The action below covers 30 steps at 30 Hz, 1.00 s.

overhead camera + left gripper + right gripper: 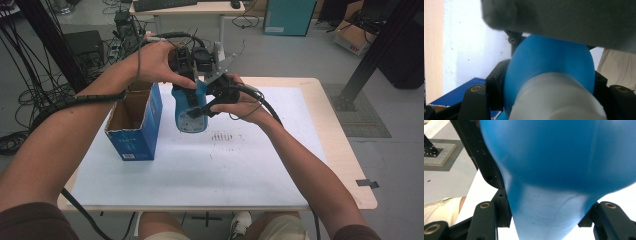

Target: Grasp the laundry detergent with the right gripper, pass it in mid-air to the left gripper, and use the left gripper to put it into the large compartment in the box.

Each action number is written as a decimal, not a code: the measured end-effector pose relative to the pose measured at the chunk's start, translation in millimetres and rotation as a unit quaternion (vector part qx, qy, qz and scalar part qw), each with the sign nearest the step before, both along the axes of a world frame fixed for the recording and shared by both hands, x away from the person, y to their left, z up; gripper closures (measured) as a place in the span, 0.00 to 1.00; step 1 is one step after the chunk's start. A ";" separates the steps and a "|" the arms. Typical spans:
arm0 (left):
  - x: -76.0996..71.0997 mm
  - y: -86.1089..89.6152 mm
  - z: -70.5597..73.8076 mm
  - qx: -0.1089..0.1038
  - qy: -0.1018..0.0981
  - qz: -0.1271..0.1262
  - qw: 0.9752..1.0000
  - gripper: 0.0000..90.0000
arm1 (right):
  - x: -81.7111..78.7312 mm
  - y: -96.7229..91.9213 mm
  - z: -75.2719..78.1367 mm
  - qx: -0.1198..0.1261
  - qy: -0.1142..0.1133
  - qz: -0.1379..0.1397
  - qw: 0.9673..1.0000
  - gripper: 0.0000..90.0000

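White paper covers most of the wooden table [345, 165], and around the table we see a grey floor with many cables and a second desk further back. We hold a blue bottle [190, 112] in the air above the paper, just to the right of the open blue cardboard box [136, 125], which stands on the table near its left edge. The bottle is roughly upright, its label turned toward us.

Our left gripper [187, 62] comes from above the bottle, and its jaws are clenched on the upper part of the bottle; in the left gripper view the blue body and the white neck [554, 100] sit tight between the two black jaws. Our right gripper [212, 97] meets the bottle from its right side, and its jaws are also closed on the bottle; in the right gripper view the blue body [554, 170] is pressed between them.

Both hands are close together above the bottle, the left hand [157, 62] on the box side of it, the right hand [245, 102] on the other side.
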<state>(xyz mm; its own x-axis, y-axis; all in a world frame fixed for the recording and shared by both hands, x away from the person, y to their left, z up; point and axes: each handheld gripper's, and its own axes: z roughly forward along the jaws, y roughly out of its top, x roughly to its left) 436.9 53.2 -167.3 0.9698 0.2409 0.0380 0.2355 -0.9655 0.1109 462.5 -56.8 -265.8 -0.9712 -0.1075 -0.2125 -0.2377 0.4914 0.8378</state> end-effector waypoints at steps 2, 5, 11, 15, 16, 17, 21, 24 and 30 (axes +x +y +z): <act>0.2 -0.6 0.5 0.003 0.000 0.000 1.000 0.40 | -0.5 -0.5 0.2 -0.001 0.001 -0.003 1.000 0.49; 0.0 -1.2 0.3 0.003 -0.002 0.001 1.000 0.40 | -0.1 -0.9 0.3 0.001 0.001 -0.002 1.000 0.49; 0.3 -2.5 -1.2 0.008 0.000 0.000 1.000 0.40 | -0.7 -2.1 -1.3 0.000 0.005 -0.004 1.000 0.49; 0.4 -3.2 -3.0 0.009 -0.001 -0.001 1.000 0.40 | -0.6 -2.5 -3.5 0.000 0.007 -0.003 1.000 0.49; 0.7 -3.2 -3.4 0.009 -0.002 -0.001 1.000 0.40 | -0.5 -2.5 -3.9 0.000 0.007 -0.002 1.000 0.49; 0.7 -3.2 -3.8 0.008 0.000 0.000 1.000 0.40 | -0.3 -2.5 -4.5 0.001 0.007 -0.002 1.000 0.49; 1.3 -3.7 -4.3 0.011 0.002 -0.001 1.000 0.40 | 0.6 -2.3 -5.9 0.004 0.007 0.001 1.000 0.48; 1.8 -4.1 -4.8 0.014 0.000 0.000 1.000 0.40 | 1.2 -2.4 -6.7 0.006 0.007 0.002 1.000 0.48; 8.1 -4.7 -1.9 0.049 0.006 -0.040 0.998 0.40 | -2.6 -4.0 -7.7 -0.003 0.034 -0.013 0.999 0.48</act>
